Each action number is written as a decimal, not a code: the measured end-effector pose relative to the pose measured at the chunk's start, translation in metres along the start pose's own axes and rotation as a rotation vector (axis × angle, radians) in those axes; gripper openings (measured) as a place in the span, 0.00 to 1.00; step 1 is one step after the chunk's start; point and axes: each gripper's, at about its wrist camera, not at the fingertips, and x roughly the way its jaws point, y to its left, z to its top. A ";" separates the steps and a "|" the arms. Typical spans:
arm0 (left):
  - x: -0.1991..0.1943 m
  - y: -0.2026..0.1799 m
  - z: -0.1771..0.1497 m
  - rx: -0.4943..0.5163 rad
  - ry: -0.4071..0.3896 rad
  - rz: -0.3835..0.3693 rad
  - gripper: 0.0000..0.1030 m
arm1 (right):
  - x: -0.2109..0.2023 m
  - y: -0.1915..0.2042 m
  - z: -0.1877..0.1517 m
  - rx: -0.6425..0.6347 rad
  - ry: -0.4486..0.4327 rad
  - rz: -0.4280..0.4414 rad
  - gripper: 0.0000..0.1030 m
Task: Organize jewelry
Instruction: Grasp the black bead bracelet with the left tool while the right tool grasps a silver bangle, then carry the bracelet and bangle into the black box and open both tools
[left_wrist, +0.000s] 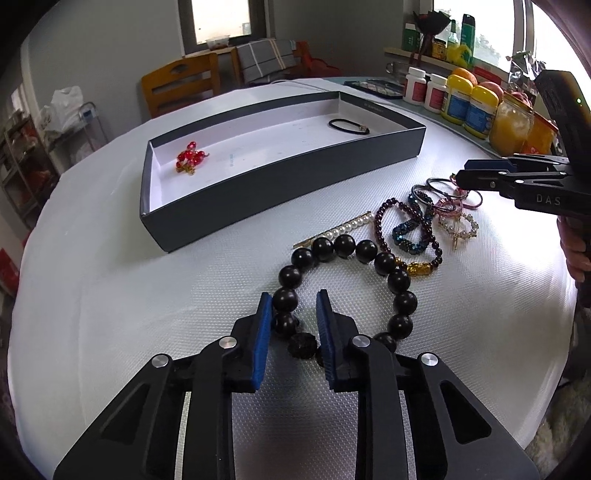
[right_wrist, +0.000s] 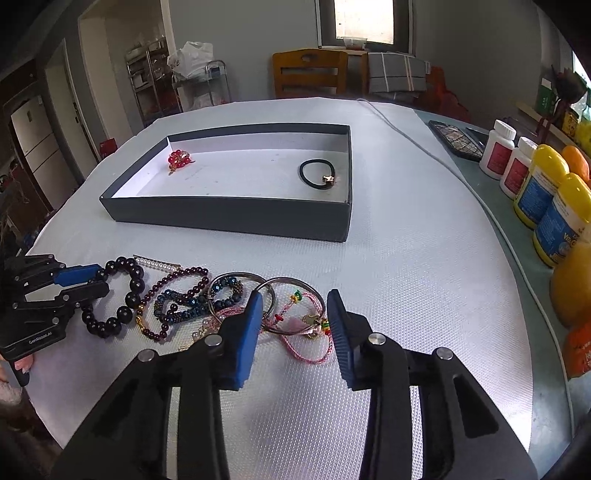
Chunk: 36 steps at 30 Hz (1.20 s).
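Observation:
A black large-bead bracelet (left_wrist: 384, 262) lies on the white table mat. My left gripper (left_wrist: 293, 302) straddles its near strand: the left pad touches the beads, and a gap shows at the right pad. Beside it lie a pearl clip (left_wrist: 347, 229), a dark red bracelet (left_wrist: 384, 218) and a blue beaded one (left_wrist: 406, 232). My right gripper (right_wrist: 295, 306) stands open over a pink cord bracelet (right_wrist: 306, 350) and metal rings (right_wrist: 291, 282), one ring against its left pad. The dark box (right_wrist: 229, 214) holds a red bead piece (right_wrist: 177, 158) and a black hair tie (right_wrist: 317, 173).
Bottles and jars (right_wrist: 546, 184) line the table's right edge, with a grey cable (right_wrist: 424, 147) running past them. A wooden chair (left_wrist: 181, 85) stands beyond the far edge. A person's hand (left_wrist: 576, 254) holds the right gripper's handle.

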 end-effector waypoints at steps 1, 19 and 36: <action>0.000 0.001 0.000 -0.004 0.000 -0.004 0.25 | 0.000 0.001 0.000 -0.004 0.000 0.006 0.35; 0.000 0.005 0.000 -0.013 -0.001 -0.009 0.22 | 0.021 0.035 0.001 -0.164 0.073 0.006 0.04; -0.013 0.015 0.002 -0.050 -0.039 0.012 0.14 | -0.023 0.004 0.029 -0.041 -0.068 0.075 0.02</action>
